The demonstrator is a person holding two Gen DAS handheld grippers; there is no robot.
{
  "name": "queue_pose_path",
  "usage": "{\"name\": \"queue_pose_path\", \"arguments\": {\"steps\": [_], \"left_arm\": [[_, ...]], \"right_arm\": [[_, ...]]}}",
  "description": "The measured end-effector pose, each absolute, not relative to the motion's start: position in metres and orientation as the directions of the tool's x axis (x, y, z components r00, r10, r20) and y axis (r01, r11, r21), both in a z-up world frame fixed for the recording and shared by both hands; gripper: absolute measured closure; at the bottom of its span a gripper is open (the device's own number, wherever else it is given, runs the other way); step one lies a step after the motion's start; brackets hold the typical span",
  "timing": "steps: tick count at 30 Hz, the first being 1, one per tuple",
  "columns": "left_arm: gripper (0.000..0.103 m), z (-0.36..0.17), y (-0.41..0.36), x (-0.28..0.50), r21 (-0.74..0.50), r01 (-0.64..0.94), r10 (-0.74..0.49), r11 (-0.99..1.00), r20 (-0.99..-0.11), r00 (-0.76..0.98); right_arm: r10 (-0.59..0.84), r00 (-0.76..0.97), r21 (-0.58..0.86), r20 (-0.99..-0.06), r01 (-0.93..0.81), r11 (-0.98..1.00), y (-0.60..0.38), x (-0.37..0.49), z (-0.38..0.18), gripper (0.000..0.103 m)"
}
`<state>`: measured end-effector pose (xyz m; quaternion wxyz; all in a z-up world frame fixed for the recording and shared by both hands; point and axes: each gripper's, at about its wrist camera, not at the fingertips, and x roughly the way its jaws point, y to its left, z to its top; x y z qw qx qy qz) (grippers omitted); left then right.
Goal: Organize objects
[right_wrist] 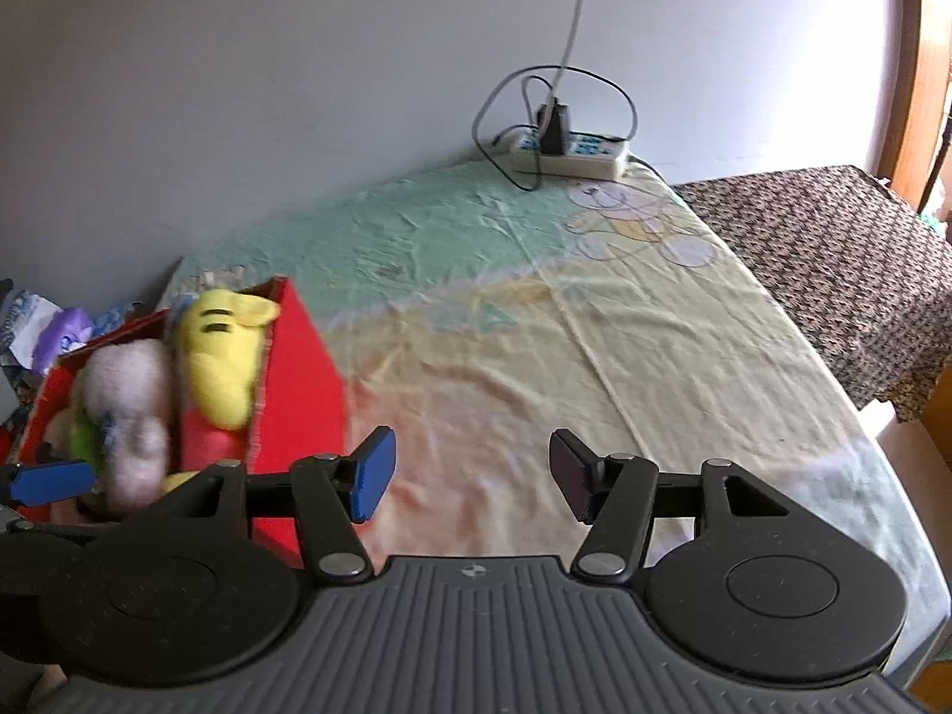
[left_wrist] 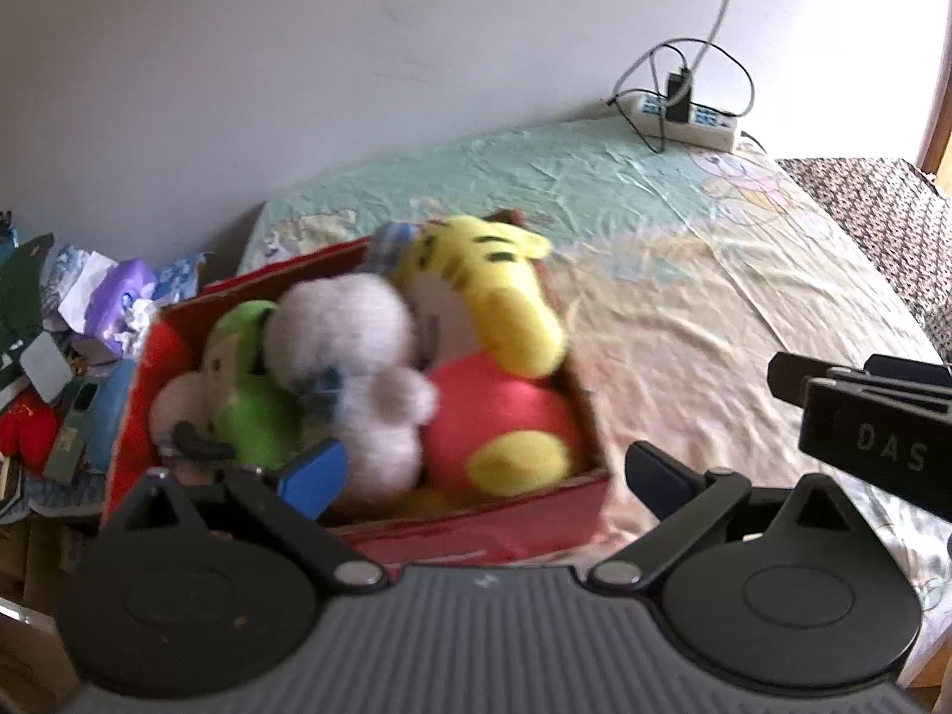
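1. My left fingers [left_wrist: 485, 476] are spread wide and hold nothing, over the red cardboard box [left_wrist: 476, 526] of plush toys on the bed [left_wrist: 684, 273].
2. My right fingers [right_wrist: 473, 476] are released, empty, above the bed's sheet, right of the box.

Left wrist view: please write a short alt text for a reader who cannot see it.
A red cardboard box packed with plush toys, among them a yellow striped tiger and a white bear, sits on a pastel bedsheet. The open left gripper frames it; a power strip lies by the wall.
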<state>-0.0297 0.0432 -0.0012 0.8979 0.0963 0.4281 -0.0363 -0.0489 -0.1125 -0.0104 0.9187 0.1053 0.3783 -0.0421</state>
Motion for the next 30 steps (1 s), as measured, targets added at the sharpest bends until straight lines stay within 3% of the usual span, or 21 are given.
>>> {"name": "queue_pose_path", "arguments": {"steps": [17,30], "left_arm": [[0.003,-0.017,-0.028,-0.028,0.166,0.145,0.050,0.975,-0.806,0.589],[0.003,-0.034,-0.009,-0.043,0.199,0.038,0.148,0.979,-0.833,0.533]], "right_arm": [[0.035,0.673,0.174,-0.738,0.139,0.975,-0.169,-0.048,-0.033,0.039],[0.158,0.628,0.198,-0.762,-0.006,0.980,-0.138,-0.052,-0.039,0.039]]}}
